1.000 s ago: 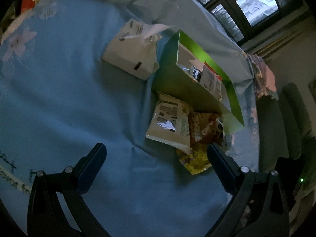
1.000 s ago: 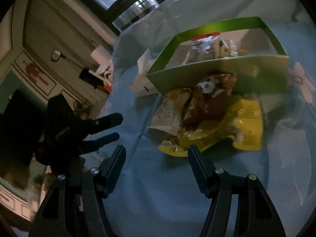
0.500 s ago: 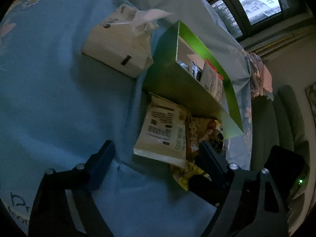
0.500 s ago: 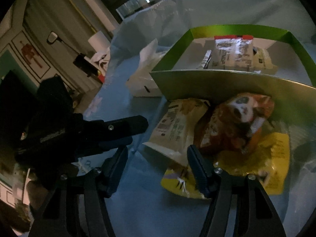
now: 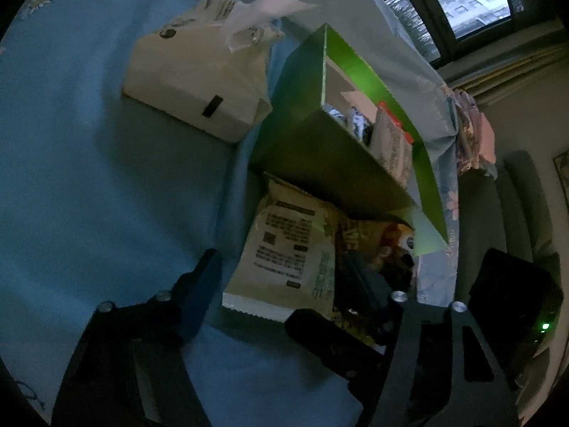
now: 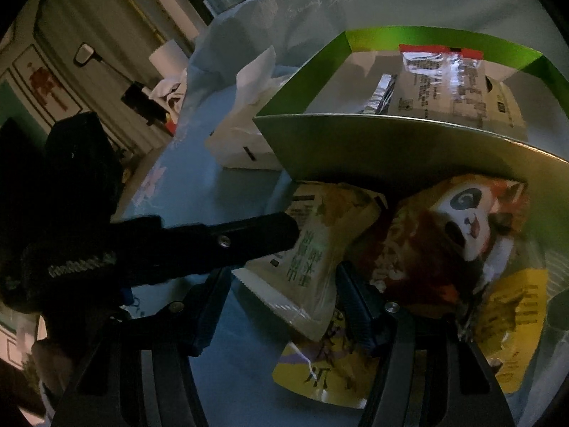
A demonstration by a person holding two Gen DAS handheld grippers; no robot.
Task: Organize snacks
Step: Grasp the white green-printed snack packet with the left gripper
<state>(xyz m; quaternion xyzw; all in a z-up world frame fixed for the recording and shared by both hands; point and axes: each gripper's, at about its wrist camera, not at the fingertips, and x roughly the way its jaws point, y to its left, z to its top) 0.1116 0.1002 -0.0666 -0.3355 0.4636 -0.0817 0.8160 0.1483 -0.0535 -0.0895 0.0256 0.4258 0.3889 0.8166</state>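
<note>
Two black handheld grippers close on a small heap of snack packets lying on a blue bedsheet (image 5: 106, 178), just in front of a green cardboard box (image 5: 330, 163). The left gripper (image 5: 277, 277) is wide open and holds nothing; a cream snack packet (image 5: 288, 249) lies between its fingers. The right gripper (image 6: 281, 306) is also open and empty, straddling the same packet's lower corner, with a panda-print packet (image 6: 444, 235) and a yellow packet (image 6: 512, 320) just to its right. Beyond both, the box already holds a clear red-topped packet (image 6: 441, 82). A white tissue box (image 5: 192, 74) sits just beside it, ahead and left. The likely step is lifting the cream packet: one gripper should pinch its crimped edge, leaving the packets beneath undisturbed.
</note>
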